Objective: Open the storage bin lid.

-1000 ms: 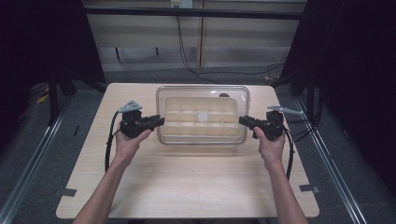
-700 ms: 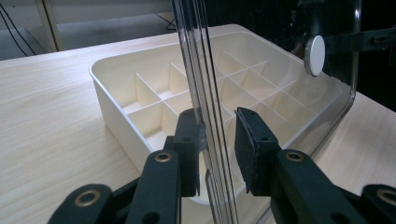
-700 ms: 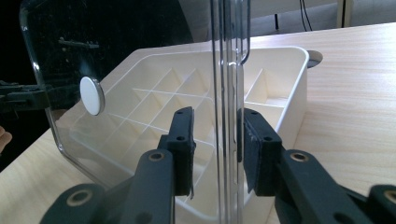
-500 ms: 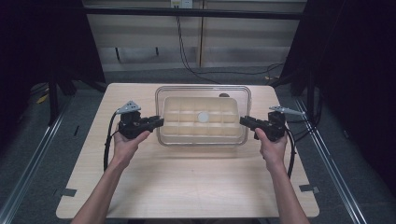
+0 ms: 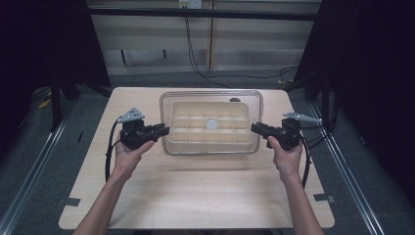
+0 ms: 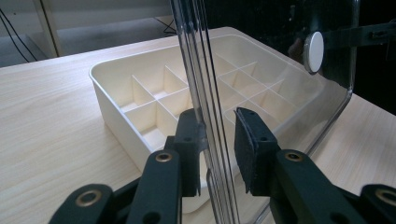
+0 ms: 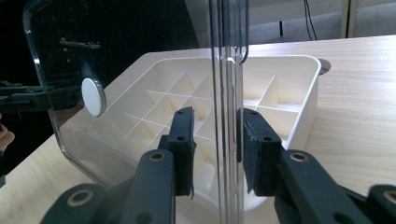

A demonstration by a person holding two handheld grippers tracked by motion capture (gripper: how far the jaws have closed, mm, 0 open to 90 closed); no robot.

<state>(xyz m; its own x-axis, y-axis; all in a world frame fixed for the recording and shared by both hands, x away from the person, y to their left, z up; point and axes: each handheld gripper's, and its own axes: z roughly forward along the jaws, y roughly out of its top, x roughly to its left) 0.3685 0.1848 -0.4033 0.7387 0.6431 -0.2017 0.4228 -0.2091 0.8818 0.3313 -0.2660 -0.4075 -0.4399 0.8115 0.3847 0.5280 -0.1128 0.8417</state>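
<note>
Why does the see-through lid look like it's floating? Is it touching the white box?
Apart. In the left gripper view the clear lid is held above the white divided box, with open space under its rim; the right gripper view shows the same gap.

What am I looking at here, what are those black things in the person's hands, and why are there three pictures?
A person stands at a wooden table holding a hand-held grasping tool in each hand: the left tool and the right tool. One picture looks down from above; the other two come from cameras riding on each tool, looking along its black jaws. On the table sits a cream divided tray. Both tools are shut on opposite edges of a clear lid with a round white knob, held over the tray.
</note>
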